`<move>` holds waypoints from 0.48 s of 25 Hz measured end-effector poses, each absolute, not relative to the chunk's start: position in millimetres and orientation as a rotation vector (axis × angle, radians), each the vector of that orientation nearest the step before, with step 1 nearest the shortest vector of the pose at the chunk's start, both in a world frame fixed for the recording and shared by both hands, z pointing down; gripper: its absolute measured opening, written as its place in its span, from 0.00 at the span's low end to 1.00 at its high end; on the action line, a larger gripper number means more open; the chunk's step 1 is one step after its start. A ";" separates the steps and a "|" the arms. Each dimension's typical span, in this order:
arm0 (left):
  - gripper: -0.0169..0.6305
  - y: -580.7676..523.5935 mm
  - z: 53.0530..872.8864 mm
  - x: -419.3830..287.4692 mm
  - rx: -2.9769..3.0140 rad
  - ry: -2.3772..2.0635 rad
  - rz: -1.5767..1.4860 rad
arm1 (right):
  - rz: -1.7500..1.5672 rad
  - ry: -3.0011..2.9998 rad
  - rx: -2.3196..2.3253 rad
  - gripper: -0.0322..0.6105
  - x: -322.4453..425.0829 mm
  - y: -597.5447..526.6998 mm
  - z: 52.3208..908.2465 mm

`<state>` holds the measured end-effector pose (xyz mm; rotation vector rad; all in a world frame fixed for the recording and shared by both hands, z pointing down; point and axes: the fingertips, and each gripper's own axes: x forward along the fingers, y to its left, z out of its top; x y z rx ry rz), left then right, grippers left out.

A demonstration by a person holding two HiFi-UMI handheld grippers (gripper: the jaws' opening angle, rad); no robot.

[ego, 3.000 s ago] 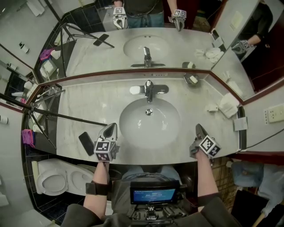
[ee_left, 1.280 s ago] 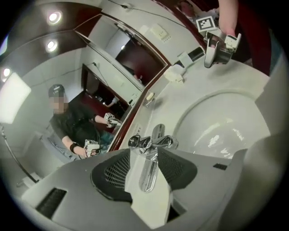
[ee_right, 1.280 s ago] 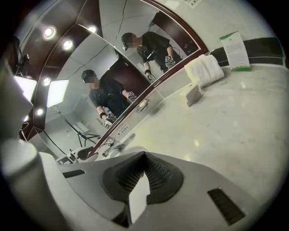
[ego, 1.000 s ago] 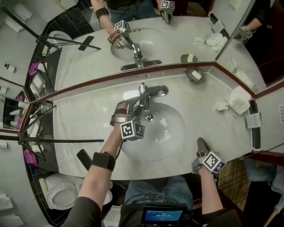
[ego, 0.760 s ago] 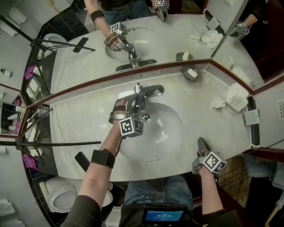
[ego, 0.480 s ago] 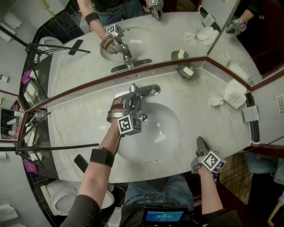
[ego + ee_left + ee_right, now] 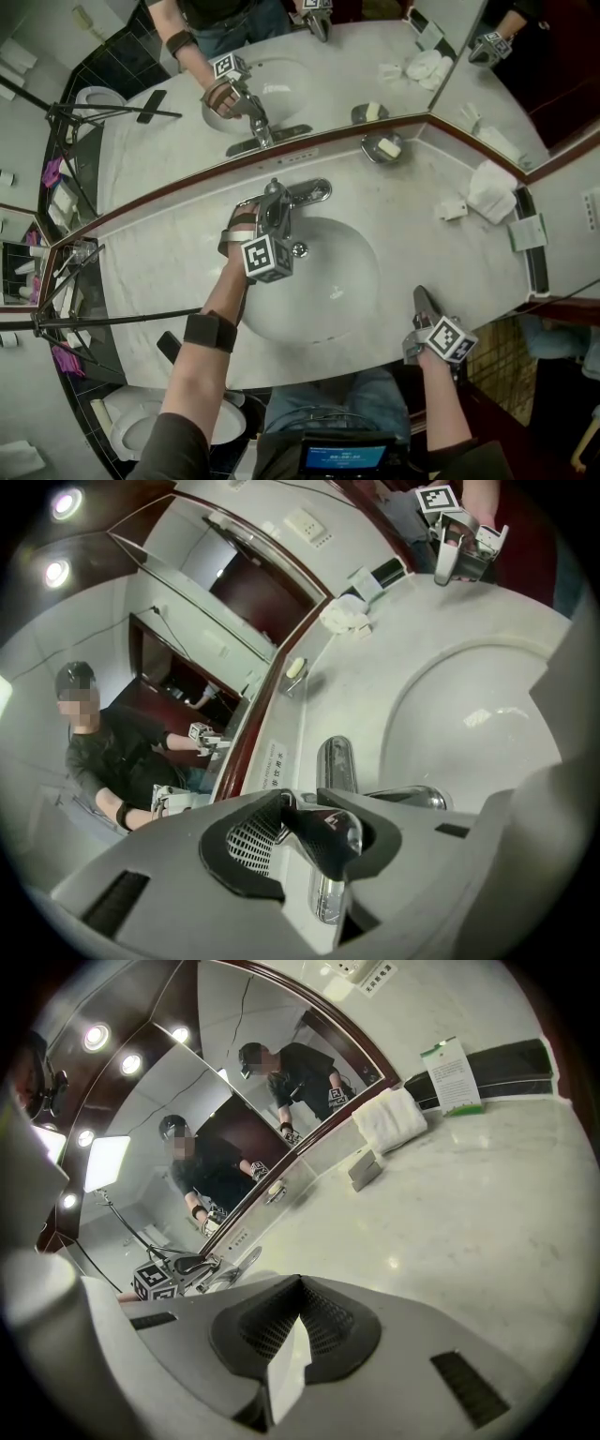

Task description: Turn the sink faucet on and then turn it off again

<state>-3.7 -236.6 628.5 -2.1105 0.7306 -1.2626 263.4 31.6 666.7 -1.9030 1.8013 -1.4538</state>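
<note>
A chrome faucet [image 7: 298,194] stands behind the white sink basin [image 7: 328,281]. Its lever handle [image 7: 337,759] points up between the pads of my left gripper [image 7: 273,212], whose jaws have just been closing. In the left gripper view the dark pads [image 7: 323,841] press on the lever from both sides, so the left gripper [image 7: 309,819] is shut on it. I see no water at the spout [image 7: 412,799]. My right gripper [image 7: 419,298] rests at the counter's front right edge, shut and empty; its pads [image 7: 298,1312] meet in the right gripper view.
A soap dish [image 7: 381,148] sits by the mirror [image 7: 309,84]. Folded towels [image 7: 492,192] and a small box [image 7: 451,208] lie at the right. A dark phone [image 7: 169,347] and tripod legs [image 7: 112,319] are at the left. A toilet [image 7: 141,427] stands below the counter.
My left gripper went from the counter's front edge to the faucet, then edged onto the lever with its jaws narrowing. The right gripper stayed put.
</note>
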 end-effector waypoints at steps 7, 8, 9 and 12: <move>0.21 -239.1 630.0 -1.2 -2.155 0.615 -1.345 | -1.450 1.806 -1.893 0.08 259.8 29.1 665.9; 0.21 -240.7 636.0 -3.1 -2.165 0.582 -1.371 | -1.449 1.804 -1.891 0.08 259.8 28.4 665.6; 0.21 -242.7 644.3 -6.4 -2.173 0.545 -1.403 | -1.448 1.803 -1.890 0.08 259.7 27.6 665.0; 0.21 -247.2 653.4 -10.0 -2.204 0.448 -1.481 | -1.441 1.812 -1.883 0.08 258.8 24.9 662.1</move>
